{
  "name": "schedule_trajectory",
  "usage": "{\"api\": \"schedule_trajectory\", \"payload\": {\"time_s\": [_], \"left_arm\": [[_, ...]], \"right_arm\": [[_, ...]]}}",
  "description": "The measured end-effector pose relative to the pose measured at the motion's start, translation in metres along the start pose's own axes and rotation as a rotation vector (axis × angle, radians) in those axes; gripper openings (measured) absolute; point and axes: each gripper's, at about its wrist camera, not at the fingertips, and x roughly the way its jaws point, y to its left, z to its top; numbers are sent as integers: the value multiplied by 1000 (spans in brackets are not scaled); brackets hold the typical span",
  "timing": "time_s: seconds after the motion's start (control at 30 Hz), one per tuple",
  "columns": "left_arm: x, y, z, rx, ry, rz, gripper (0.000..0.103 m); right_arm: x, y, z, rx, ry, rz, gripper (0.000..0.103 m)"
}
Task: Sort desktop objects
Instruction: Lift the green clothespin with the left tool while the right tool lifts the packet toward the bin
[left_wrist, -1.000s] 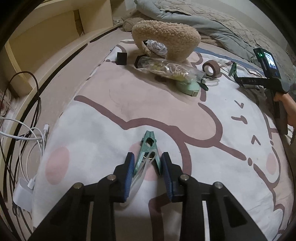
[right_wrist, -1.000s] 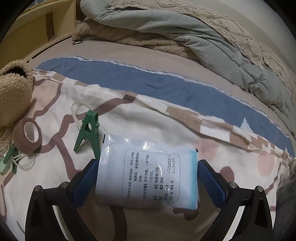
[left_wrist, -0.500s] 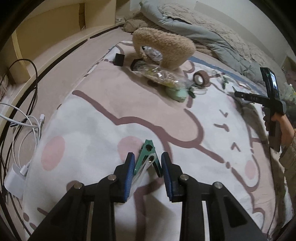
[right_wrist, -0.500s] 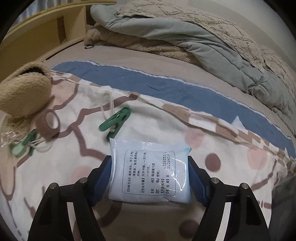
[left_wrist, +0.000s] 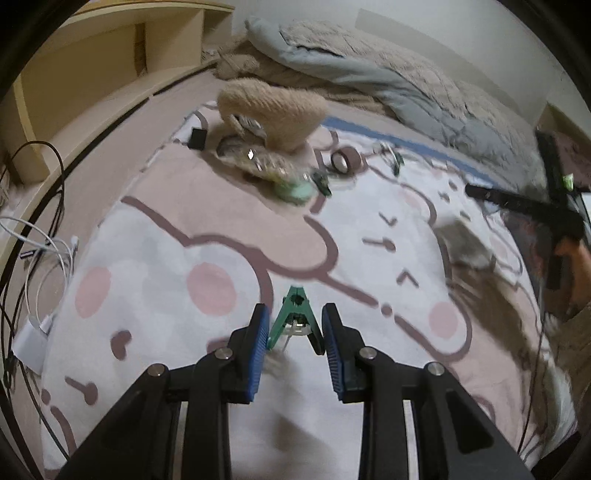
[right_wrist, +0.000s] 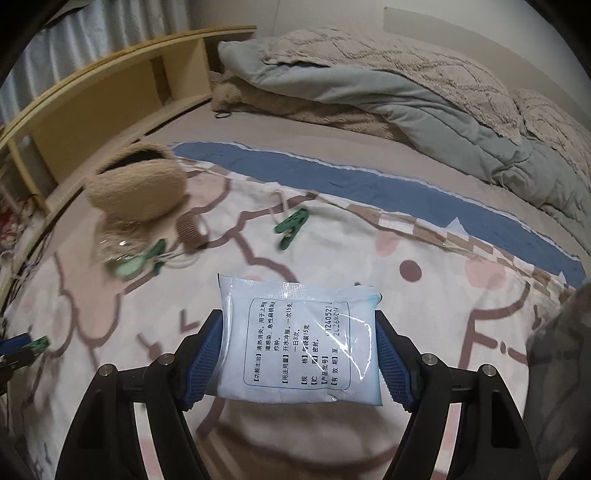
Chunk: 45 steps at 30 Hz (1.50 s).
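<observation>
- Green clothespin (left_wrist: 295, 314) low centre of left view, pinched by its splayed handles between left gripper (left_wrist: 294, 330) pads.
- White medicine sachet (right_wrist: 299, 341) low centre of right view, clamped edge-to-edge in right gripper (right_wrist: 300, 356).
- One more green clothespin (right_wrist: 291, 229) loose mid-frame; one tape roll (right_wrist: 189, 230), one plush bag (right_wrist: 138, 188) at left.

we hold a green clothespin (left_wrist: 295, 314) by its splayed handles, its closed tip pointing away over the cartoon-print blanket (left_wrist: 155, 258). our other grip pinches a pale blue sachet (right_wrist: 299, 343) with black print by its two side edges, held flat above the blanket. a second green clothespin (right_wrist: 291, 227) lies on its side near the blanket's far edge, by the blue stripe.
</observation>
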Motion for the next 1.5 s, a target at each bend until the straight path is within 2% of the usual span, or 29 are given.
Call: {"api": "schedule_trajectory", "payload": {"time_s": [0.17,0.37,0.6,0.8,1.07,1.5], "left_arm": [[21,-5,-20,15,94,5,30],[33,-9,-24,23,112,35,30],[39,-8,-26,34,92,44,29],[13,-10,-18,34,32,16,28],[-40,-29,4,53,-51,-34,28],[-124,-81,32,107,-148,-90,28]], "right_arm": [[-8,6,-25,-15,45,32,78],[-21,8,-45,-26,71,52,78],[-49,10,-42,-29,45,74,78],[-74,18,-33,-25,10,103,78],[-114,27,-20,-36,-47,97,78],[-214,13,-19,15,-198,98,78]]}}
